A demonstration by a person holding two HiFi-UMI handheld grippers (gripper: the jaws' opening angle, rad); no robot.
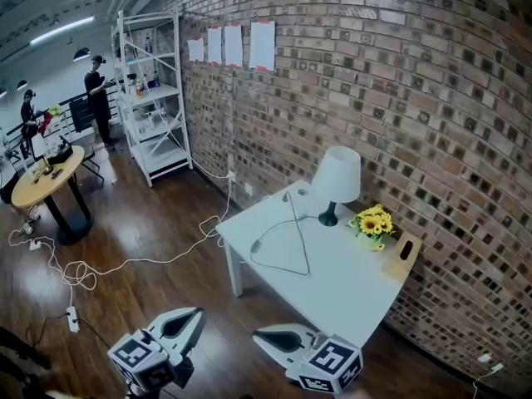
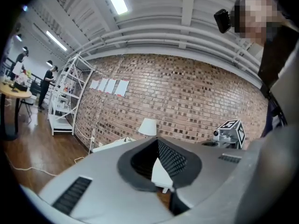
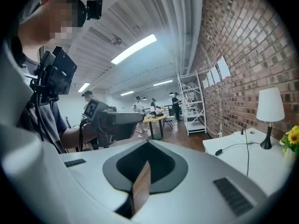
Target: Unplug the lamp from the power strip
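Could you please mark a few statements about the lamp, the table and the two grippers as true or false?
1. The lamp stands upright on the white table. True.
2. The left gripper is gripping the black cable. False: its jaws are together on nothing, short of the table, and the cable lies on the tabletop.
3. The sunflowers sit on the floor. False: they are on the table, beside the lamp.
4. The right gripper is shut and empty. True.

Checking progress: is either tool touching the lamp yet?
No: the left tool and right tool hover over the floor, apart from the lamp on the table.
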